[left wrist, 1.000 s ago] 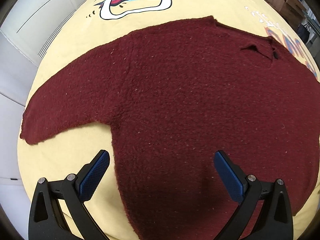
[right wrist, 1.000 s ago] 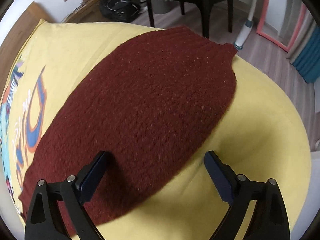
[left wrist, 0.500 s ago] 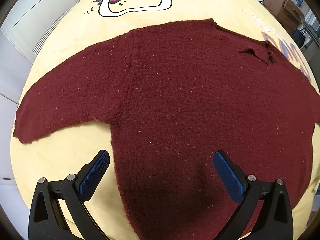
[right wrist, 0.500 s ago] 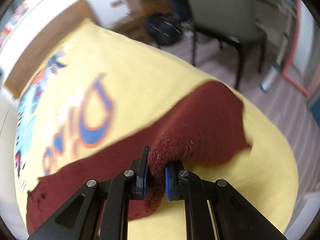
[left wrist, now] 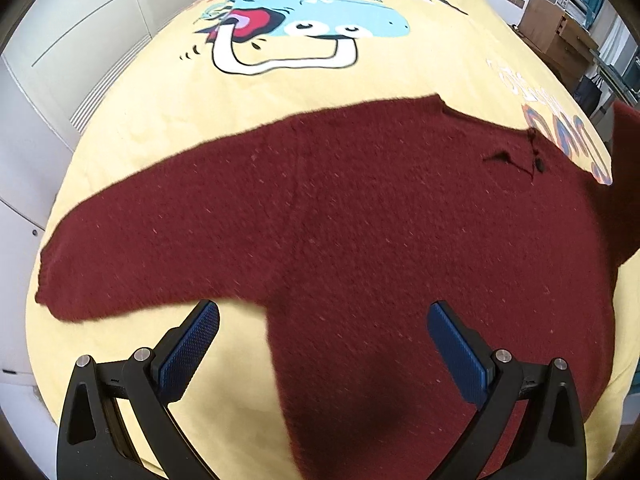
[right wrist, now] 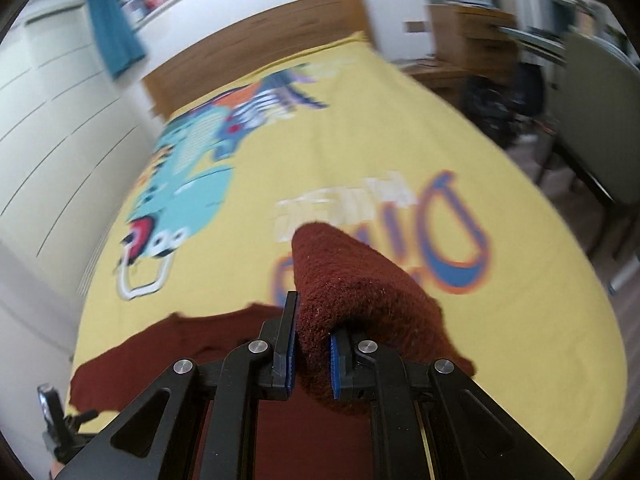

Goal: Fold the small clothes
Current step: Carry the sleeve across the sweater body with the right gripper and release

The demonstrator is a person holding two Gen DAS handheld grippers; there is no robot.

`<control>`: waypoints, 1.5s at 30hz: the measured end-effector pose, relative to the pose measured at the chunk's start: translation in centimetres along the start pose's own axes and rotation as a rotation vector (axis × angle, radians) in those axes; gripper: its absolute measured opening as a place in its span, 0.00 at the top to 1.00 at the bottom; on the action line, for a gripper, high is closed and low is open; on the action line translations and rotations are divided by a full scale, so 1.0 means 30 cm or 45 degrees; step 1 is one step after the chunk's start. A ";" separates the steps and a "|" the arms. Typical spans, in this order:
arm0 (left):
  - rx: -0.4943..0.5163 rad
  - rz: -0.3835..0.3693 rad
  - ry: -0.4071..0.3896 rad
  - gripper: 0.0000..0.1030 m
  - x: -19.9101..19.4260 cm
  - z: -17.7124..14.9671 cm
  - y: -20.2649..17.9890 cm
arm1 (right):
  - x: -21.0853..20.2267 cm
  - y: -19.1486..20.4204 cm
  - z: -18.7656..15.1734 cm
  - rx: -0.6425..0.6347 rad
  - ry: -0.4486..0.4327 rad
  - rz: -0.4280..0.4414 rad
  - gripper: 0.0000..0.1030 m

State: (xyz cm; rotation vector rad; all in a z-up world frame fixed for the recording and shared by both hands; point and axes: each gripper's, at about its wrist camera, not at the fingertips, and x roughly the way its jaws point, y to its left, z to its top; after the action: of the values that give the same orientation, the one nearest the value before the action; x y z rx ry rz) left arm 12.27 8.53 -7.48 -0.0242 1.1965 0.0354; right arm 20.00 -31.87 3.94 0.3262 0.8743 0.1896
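A dark red knitted sweater point(left wrist: 360, 220) lies flat on a yellow bedspread point(left wrist: 360, 80), its left sleeve point(left wrist: 120, 240) stretched out to the left. My left gripper point(left wrist: 324, 340) is open and empty, hovering over the sweater's lower body near the armpit. My right gripper point(right wrist: 312, 344) is shut on the sweater's right sleeve point(right wrist: 352, 280) and holds it lifted above the bed. The raised sleeve also shows at the right edge of the left wrist view point(left wrist: 620, 184).
The bedspread has a blue cartoon print point(left wrist: 312, 16) and orange-blue lettering point(right wrist: 452, 232). White wardrobe doors point(left wrist: 60, 60) stand to the left of the bed. A wooden headboard point(right wrist: 256, 52), a desk point(right wrist: 472, 36) and a chair point(right wrist: 596, 100) lie beyond.
My right gripper shut on the right sleeve, lifted it and swung it towards the sweater's body. My left gripper stayed open and drew back a little.
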 end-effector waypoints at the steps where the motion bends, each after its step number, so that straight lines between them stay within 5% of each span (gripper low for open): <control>1: -0.010 0.010 -0.003 0.01 0.002 0.008 0.010 | 0.024 0.073 -0.004 -0.036 0.015 0.023 0.88; 7: -0.082 -0.024 0.011 0.01 0.010 0.018 0.078 | 0.193 0.313 -0.093 -0.129 0.151 0.116 0.88; 16: -0.005 -0.012 0.101 0.01 0.037 -0.002 0.075 | 0.465 0.426 -0.447 -0.207 0.479 0.129 0.88; 21: -0.005 -0.018 0.110 0.01 0.042 -0.010 0.072 | 0.518 0.444 -0.558 -0.235 0.554 0.107 0.86; 30: 0.015 -0.019 0.095 0.01 0.029 -0.012 0.067 | 0.545 0.431 -0.582 -0.233 0.588 0.074 0.82; 33: 0.063 0.010 0.068 0.01 0.021 -0.019 0.044 | 0.542 0.442 -0.585 -0.260 0.589 0.037 0.74; 35: 0.091 0.044 0.051 0.01 0.016 -0.022 0.026 | 0.533 0.449 -0.580 -0.287 0.594 -0.003 0.40; 37: 0.099 0.030 0.052 0.01 0.018 -0.020 0.013 | 0.519 0.445 -0.573 -0.305 0.593 -0.044 0.23; 45: 0.144 -0.003 0.040 0.01 0.002 0.001 -0.057 | 0.386 0.300 -0.554 -0.365 0.590 -0.133 0.16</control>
State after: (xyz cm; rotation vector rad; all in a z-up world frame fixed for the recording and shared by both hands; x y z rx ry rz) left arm 12.41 6.82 -7.53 0.0730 1.2279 -0.0350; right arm 14.10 -16.71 -11.09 -0.0371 1.3007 0.2966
